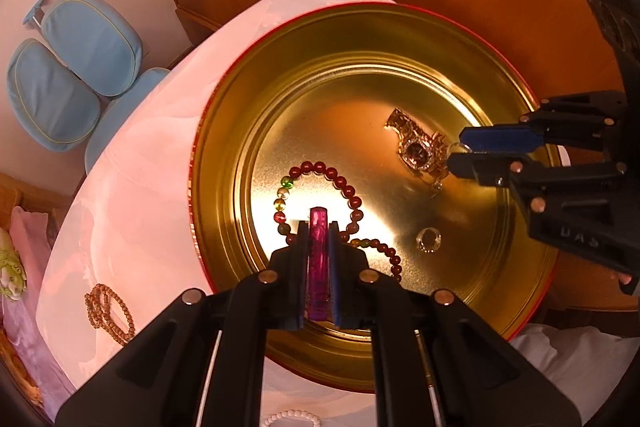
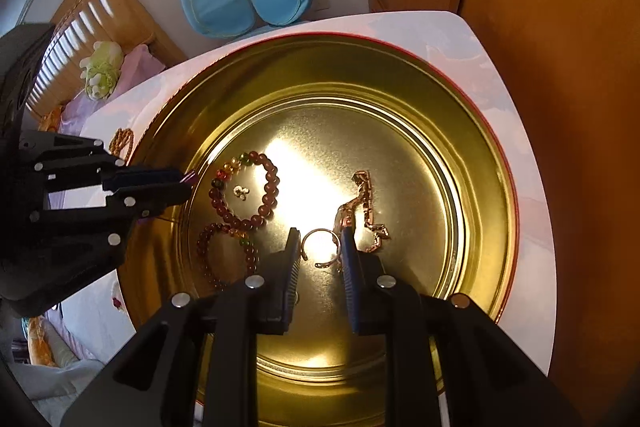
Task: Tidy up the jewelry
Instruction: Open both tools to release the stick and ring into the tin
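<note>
- Pinched between the pressed-in pads of the left gripper [image 1: 319, 227]: a translucent purple plastic stick [image 1: 318, 267], long axis straight along the fingers, tip pointing to the far side.
- Hangs over the near part of the round gold metal tin with a red rim [image 1: 208, 131], directly above the loop of dark red beads with a few green and yellow ones [image 1: 344, 183] (so a straight drop probably lands on those beads, not on bare floor).
- Spanned across the jaws of the right gripper [image 2: 320, 239]: a thin open silver wire ring [image 2: 320, 230], touching a pad on each side by the look of it, jaws parted only as wide as the ring.
- Sits low over the right half of the tin, just beside the gold link-band watch [image 1: 418, 149], with bare floor towards the middle.
- Already lying on the tin floor: the watch, the red bead loop and a small gold ring [image 1: 429, 239].
- Outside, on the white tabletop [image 1: 132, 163] to the left of the tin: a coil of small brown beads [image 1: 108, 311], nearer the left gripper than the right.
- Likely next: letting both pieces go into the tin, each clear of its neighbour.
</note>
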`<state>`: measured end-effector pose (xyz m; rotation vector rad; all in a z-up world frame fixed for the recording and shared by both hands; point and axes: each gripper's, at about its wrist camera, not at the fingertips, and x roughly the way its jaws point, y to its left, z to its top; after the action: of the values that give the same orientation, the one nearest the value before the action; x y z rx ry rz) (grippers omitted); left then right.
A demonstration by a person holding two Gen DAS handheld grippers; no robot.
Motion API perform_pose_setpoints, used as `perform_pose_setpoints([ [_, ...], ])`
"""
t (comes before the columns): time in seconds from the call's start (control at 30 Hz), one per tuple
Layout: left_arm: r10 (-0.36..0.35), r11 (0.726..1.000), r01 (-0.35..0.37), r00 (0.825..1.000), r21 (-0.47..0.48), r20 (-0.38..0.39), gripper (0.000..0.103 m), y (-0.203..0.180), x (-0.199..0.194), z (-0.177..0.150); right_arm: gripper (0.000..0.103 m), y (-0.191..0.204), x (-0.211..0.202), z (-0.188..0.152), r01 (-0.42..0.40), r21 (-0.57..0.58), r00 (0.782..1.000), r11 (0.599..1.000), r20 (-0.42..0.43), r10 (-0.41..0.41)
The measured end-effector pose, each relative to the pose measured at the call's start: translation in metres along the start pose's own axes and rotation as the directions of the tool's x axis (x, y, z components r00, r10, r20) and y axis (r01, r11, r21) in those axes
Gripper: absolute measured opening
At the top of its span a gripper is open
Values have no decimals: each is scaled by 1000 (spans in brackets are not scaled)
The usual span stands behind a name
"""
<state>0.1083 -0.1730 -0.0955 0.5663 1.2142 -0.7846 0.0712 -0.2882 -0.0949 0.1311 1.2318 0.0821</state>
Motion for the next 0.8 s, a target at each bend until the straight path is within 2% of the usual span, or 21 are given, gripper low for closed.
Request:
perform_pose_setpoints([
  [0.27,-6,997,8,999,80,-32,10,-26,11,-3,22,-12,3,-10,0,25,1000,1000,-19,1],
  [0.63,-4,996,8,999,84,-47,10,-34,16,-8,22,-7,10,-12,-9,21,999,1000,-39,10],
  [0.73,14,995,-10,999,99,-32,10,-36,16,-6,22,-3,6,-10,9,5,1000,1000,-4,-8],
  [0.77,22,994,-20,1000,111,-18,12,-39,13,-6,22,-3,1,-9,19,10,1000,1000,23,-19],
  [0.8,35,992,-34,999,125,-9,22,-41,11,-6,26,-2,-2,-9,20,15,999,1000,43,-20],
])
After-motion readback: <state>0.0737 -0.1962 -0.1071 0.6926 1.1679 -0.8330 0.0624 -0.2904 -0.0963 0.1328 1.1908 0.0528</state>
